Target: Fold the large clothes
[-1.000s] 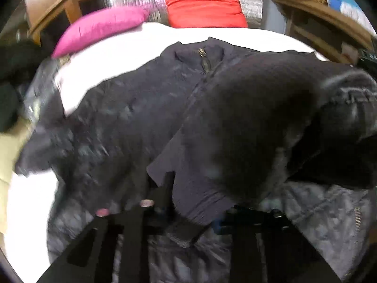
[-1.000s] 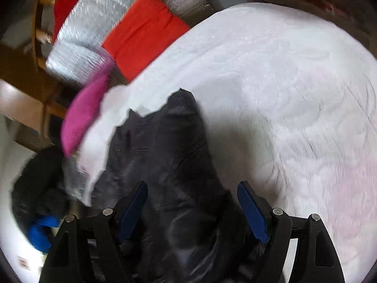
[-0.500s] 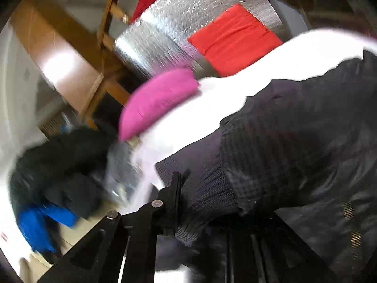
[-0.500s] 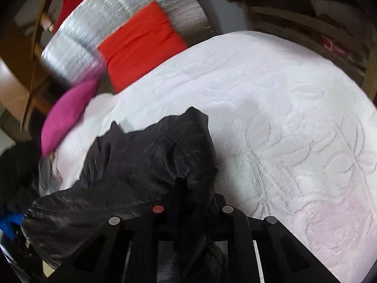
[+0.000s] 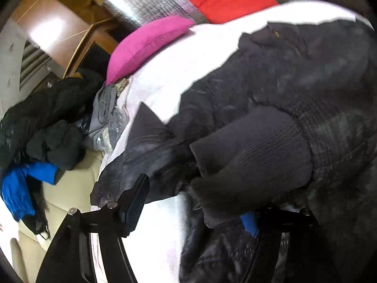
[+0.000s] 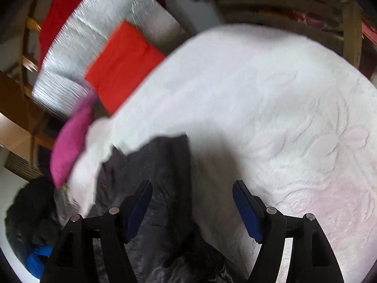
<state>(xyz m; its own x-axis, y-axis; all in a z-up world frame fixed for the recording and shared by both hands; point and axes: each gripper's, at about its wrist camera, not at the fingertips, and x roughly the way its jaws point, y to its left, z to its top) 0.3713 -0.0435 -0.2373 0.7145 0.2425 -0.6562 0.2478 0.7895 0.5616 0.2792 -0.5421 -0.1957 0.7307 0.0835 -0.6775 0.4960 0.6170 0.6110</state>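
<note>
Bed [image 6: 271, 99] with a white embossed bedspread fills most of the right wrist view; a silver quilted cushion [image 6: 101, 47] and a red pillow [image 6: 122, 70] stand at its head, upper left of the frame. A pink pillow [image 5: 146, 44] lies at the bed's edge, upper centre-left in the left wrist view. Beyond the edge, at far left, a heap of dark clothes [image 5: 47, 122] with a blue garment [image 5: 21, 184] under it. Wooden furniture behind, upper left.

Dark quilted jacket [image 5: 294, 89] lies on the bed, covering the right and centre of the left wrist view. Its ribbed knit cuff [image 5: 254, 155] sits folded over the body, centre right, just above the gripper.

Left gripper [image 5: 193, 214]: jaws have just been opening and now stand wide. Cuff edge hangs between them; the right pad is partly hidden by fabric, and the left pad is clear of it.

Right gripper [image 6: 192, 210]: jaws have likewise just been opening, now wide apart. Jacket fabric lies below and between them at lower centre, not pinched. Right finger sits over bare bedspread. The frame is motion-blurred.
</note>
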